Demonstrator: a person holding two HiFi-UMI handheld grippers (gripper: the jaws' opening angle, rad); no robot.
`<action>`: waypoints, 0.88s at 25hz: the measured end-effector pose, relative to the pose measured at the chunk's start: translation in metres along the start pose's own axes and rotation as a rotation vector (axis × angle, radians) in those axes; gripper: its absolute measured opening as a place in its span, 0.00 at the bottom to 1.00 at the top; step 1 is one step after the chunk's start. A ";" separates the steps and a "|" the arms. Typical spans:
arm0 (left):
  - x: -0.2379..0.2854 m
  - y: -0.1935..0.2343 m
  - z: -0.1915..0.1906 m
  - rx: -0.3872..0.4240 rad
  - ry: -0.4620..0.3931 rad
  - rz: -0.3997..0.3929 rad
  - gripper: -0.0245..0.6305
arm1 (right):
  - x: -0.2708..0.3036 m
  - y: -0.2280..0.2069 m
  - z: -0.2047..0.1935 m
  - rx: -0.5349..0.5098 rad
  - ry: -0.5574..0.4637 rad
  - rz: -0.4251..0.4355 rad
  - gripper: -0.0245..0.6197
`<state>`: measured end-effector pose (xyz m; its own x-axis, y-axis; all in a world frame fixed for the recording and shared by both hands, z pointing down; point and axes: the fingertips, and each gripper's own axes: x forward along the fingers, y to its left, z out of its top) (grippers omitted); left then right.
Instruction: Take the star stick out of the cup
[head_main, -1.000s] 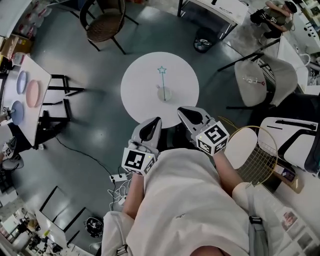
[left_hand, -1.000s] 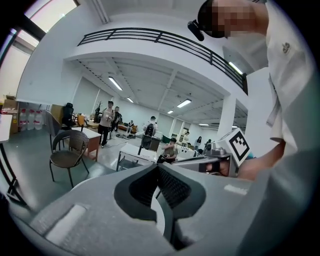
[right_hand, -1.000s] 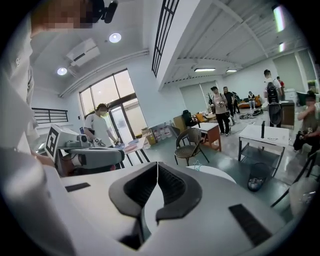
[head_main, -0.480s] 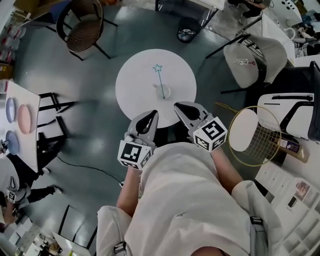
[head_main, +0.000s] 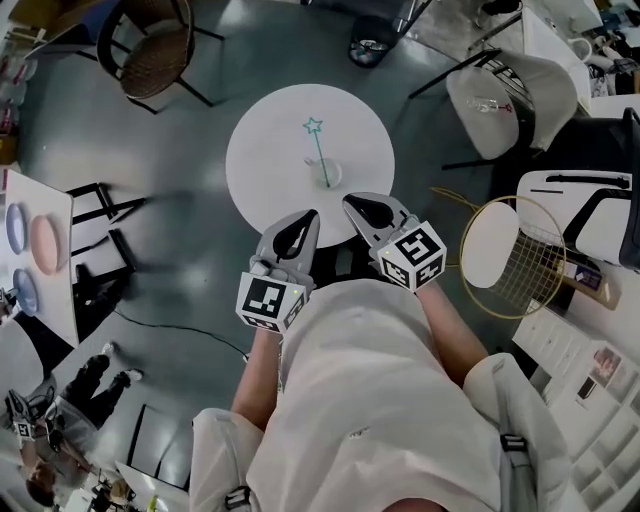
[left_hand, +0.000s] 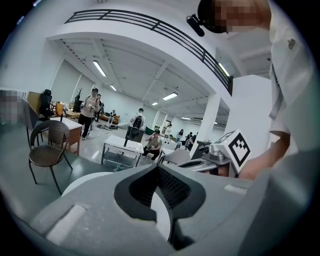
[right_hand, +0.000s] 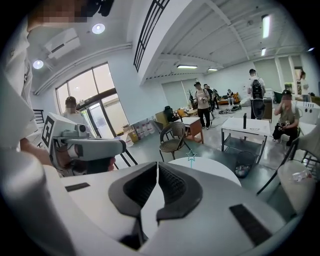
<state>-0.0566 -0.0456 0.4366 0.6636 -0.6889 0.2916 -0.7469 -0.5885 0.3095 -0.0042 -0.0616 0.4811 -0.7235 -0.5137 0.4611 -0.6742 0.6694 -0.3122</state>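
A stick with a teal star (head_main: 313, 126) stands tilted in a small pale cup (head_main: 327, 175) near the middle of the round white table (head_main: 270, 170). My left gripper (head_main: 308, 216) and right gripper (head_main: 352, 202) hover side by side over the table's near edge, short of the cup. Both are shut and hold nothing. In the right gripper view the jaws meet (right_hand: 157, 165), and the star (right_hand: 191, 156) shows just beyond them to the right. The left gripper's jaws (left_hand: 159, 167) are pressed together too, with the star (left_hand: 118, 168) faintly seen to their left.
A wicker chair (head_main: 150, 55) stands beyond the table on the left and a white chair (head_main: 510, 100) on the right. A racket (head_main: 510, 255) lies at the right. A side table with plates (head_main: 30, 240) is at the left. People (right_hand: 202, 102) stand far off.
Both grippers have moved a little forward and lower, reaching further over the table's near edge. The head view has shifted, and the table sits higher in it. The star stick has not moved.
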 end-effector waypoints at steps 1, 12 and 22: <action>0.001 -0.001 -0.002 -0.002 0.005 -0.002 0.05 | 0.003 -0.001 -0.001 0.000 0.004 0.000 0.07; -0.002 0.006 -0.016 -0.032 0.040 0.016 0.05 | 0.041 -0.026 -0.021 0.008 0.066 -0.009 0.11; -0.004 0.014 -0.030 -0.067 0.060 0.033 0.05 | 0.075 -0.047 -0.045 0.012 0.111 -0.057 0.15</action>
<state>-0.0684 -0.0378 0.4669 0.6411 -0.6802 0.3554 -0.7656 -0.5346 0.3579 -0.0197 -0.1071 0.5677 -0.6636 -0.4874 0.5676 -0.7159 0.6339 -0.2927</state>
